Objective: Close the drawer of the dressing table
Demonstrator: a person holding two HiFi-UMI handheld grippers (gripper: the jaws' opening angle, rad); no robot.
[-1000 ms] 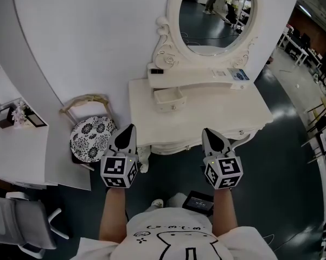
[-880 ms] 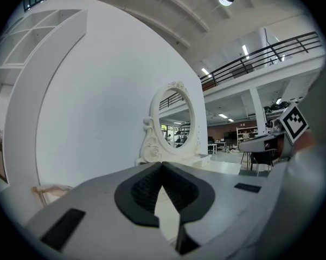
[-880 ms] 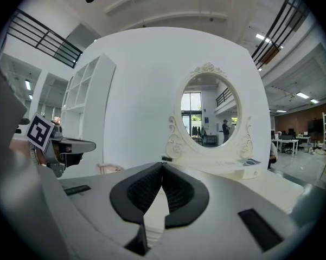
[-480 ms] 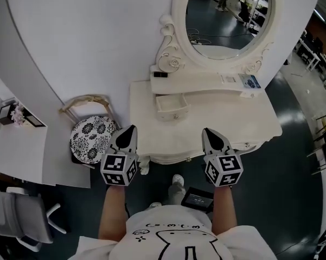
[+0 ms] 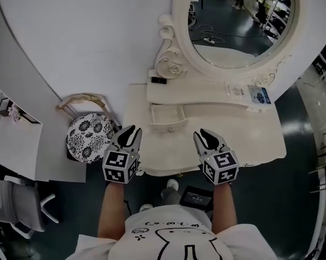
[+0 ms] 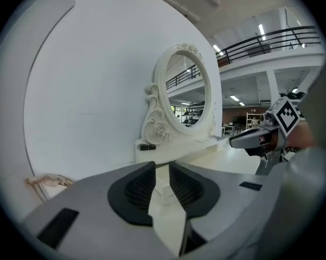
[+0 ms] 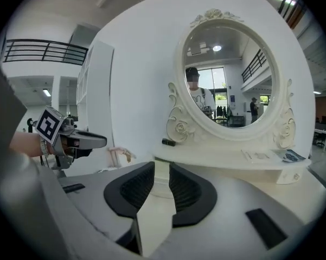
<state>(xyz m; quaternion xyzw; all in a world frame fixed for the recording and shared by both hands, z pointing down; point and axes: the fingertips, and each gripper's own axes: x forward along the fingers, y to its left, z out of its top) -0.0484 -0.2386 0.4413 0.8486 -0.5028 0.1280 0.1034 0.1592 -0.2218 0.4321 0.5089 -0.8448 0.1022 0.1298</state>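
Left of the dressing table (image 5: 260, 140) stands a patterned stool (image 5: 89, 137) — apart from the open drawer (image 5: 168, 118); left gripper (image 5: 131, 130) and right gripper (image 5: 204, 135) hover empty, jaws just opened partway.

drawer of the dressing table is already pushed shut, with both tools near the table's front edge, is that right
No: the drawer is pulled out, not shut, as the head view shows. The left tool and right tool are near the front edge of the dressing table; their jaws have just been opening, nothing between them.
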